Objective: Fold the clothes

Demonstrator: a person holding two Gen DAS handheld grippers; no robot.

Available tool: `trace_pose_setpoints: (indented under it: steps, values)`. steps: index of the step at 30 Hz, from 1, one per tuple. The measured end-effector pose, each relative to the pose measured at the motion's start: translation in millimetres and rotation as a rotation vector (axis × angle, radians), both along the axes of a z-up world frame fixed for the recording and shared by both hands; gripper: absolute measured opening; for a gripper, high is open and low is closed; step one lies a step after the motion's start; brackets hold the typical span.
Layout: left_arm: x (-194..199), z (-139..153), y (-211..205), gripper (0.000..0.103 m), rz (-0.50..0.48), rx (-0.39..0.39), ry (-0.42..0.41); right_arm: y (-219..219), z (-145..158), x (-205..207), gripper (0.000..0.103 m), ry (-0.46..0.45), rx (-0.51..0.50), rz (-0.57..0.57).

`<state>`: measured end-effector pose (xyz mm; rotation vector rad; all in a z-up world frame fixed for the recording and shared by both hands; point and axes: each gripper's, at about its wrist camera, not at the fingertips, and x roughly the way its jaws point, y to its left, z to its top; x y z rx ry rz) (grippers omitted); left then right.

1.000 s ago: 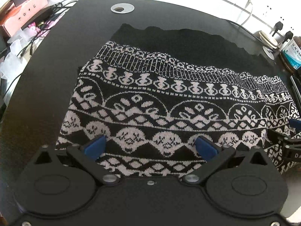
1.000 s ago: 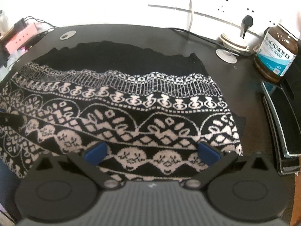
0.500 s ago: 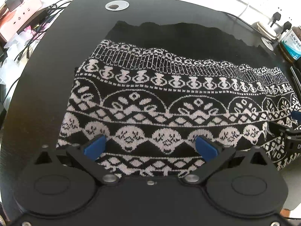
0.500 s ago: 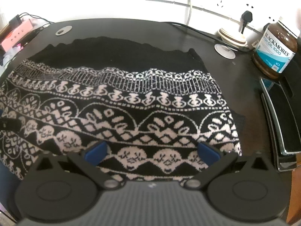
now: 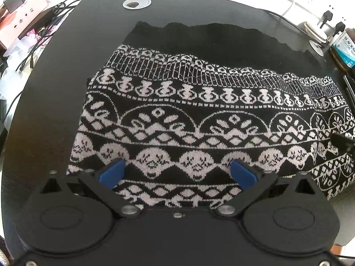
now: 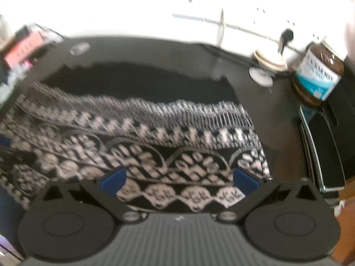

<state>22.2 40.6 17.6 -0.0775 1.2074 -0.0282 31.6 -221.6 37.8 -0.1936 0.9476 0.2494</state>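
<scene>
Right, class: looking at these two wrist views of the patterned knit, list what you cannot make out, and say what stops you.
- Right wrist view: motion blur smears the knit pattern and the brown jar label.
- Left wrist view: the jar is cut off by the right edge.
- Both views: the knit's near hem is hidden behind the left hand-held gripper and right hand-held gripper.
- Layers beneath the knit: covered.

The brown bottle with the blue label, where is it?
The brown bottle stands at the far right of the black table in the right wrist view, near the wall, beside a round white stack, right of the sweater.
</scene>
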Motion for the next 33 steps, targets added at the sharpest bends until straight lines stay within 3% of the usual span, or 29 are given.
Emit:
trace_pose_setpoints:
  steps: [5,9,11,14,19,23,26,33]
  values:
    - [2.1,-0.3,-2.5,0.103,0.003,0.005,0.001,21.4,8.0,-6.8,0.102,-0.009,0.05,0.117]
    - [3.1,0.5,-3.5,0.103,0.004,0.004,0.004,45.8,-13.1,-15.2,0.102,0.027,-0.036,0.211]
    - [3.0,0.9,-3.4,0.103,0.004,0.004,0.005,48.9,-26.7,-17.7,0.102,0.058,-0.069,0.23]
    - [3.9,0.9,-3.6,0.103,0.004,0.004,0.003,43.2,-34.8,-17.2,0.102,0.096,-0.036,0.216]
    - [2.8,-0.3,-1.7,0.103,0.01,-0.005,0.004,47.3,-33.7,-12.9,0.102,0.112,-0.058,0.228]
    - [3.8,9.0,20.4,0.103,0.063,-0.123,0.009,51.6,-23.8,-13.0,0.102,0.11,-0.064,0.242]
    - [-3.8,23.7,46.1,0.103,0.143,-0.229,-0.008,58.9,-10.7,-20.6,0.102,0.064,-0.032,0.31]
    - [-40.6,46.7,103.5,0.103,0.32,-0.388,-0.052,88.9,-5.0,-34.1,0.102,0.051,0.043,0.465]
